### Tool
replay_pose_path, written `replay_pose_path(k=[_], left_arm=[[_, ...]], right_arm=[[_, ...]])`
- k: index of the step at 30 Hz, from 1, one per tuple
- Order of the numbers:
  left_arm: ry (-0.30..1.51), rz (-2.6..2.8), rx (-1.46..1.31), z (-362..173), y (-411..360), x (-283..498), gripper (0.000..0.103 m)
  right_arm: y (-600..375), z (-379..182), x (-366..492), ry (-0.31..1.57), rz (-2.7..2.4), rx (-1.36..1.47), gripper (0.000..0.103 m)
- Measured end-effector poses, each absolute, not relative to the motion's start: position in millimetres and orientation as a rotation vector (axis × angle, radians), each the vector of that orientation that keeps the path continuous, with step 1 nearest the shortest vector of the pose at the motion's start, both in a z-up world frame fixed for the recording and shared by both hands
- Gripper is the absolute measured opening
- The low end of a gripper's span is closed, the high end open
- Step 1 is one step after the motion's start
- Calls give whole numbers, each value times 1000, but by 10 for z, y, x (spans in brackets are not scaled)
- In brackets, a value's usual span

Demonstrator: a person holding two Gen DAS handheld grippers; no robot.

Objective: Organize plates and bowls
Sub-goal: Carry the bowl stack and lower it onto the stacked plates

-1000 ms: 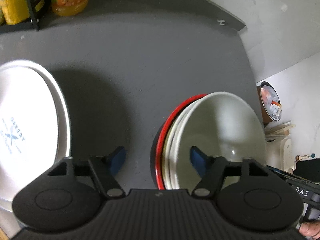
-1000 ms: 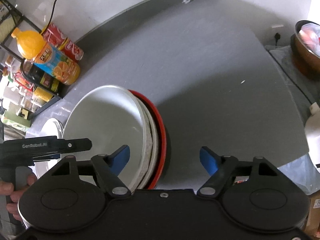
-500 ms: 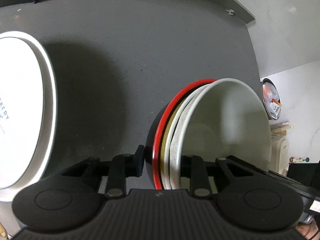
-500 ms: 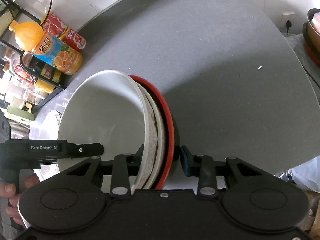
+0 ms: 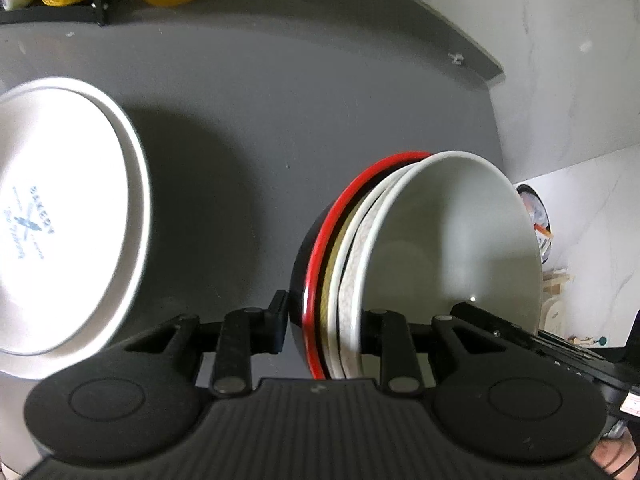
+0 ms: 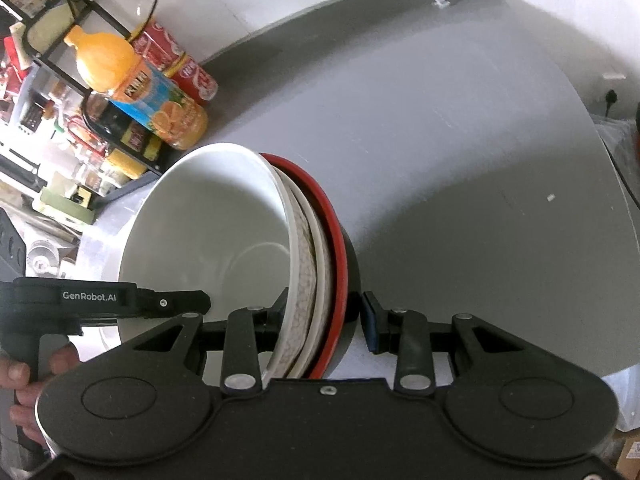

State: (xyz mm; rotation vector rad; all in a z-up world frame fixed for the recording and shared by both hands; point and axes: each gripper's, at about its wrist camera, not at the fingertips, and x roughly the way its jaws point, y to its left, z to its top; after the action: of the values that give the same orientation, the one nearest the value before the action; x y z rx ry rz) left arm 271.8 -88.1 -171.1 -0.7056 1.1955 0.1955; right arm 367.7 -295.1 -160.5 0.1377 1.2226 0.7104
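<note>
Gripping from both sides, the left gripper (image 5: pixel 324 330) and the right gripper (image 6: pixel 324 322) each pinch the rim of the stack of bowls (image 5: pixel 420 264), fingers closed across all the nested rims. The stack comprises a white bowl (image 6: pixel 208 232) innermost, a speckled bowl (image 6: pixel 306 276) and a black bowl with red rim (image 6: pixel 338 256) outermost. It sits near the counter's near edge, towards the right side; whether its base touches cannot be told. The counter (image 5: pixel 280 92) is dark grey, matte, with a raised back edge against a pale marbled wall (image 5: pixel 560 60). A white printed plate (image 5: pixel 60 216) lies by the left edge. A wire rack (image 6: pixel 80 128), an orange juice bottle (image 6: pixel 152 96) and red cans (image 6: pixel 176 60) occupy the back left corner. A hand (image 6: pixel 28 384) holds the left gripper's handle.
</note>
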Motion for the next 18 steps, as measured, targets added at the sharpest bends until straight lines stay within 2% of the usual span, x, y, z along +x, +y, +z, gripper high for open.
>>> replay_pose_path(k=[18], left_arm=[[1137,124,-647,-1307,64,2516,28]], right_arm=[[-2076,-1244,3335,1184,668,199,34]])
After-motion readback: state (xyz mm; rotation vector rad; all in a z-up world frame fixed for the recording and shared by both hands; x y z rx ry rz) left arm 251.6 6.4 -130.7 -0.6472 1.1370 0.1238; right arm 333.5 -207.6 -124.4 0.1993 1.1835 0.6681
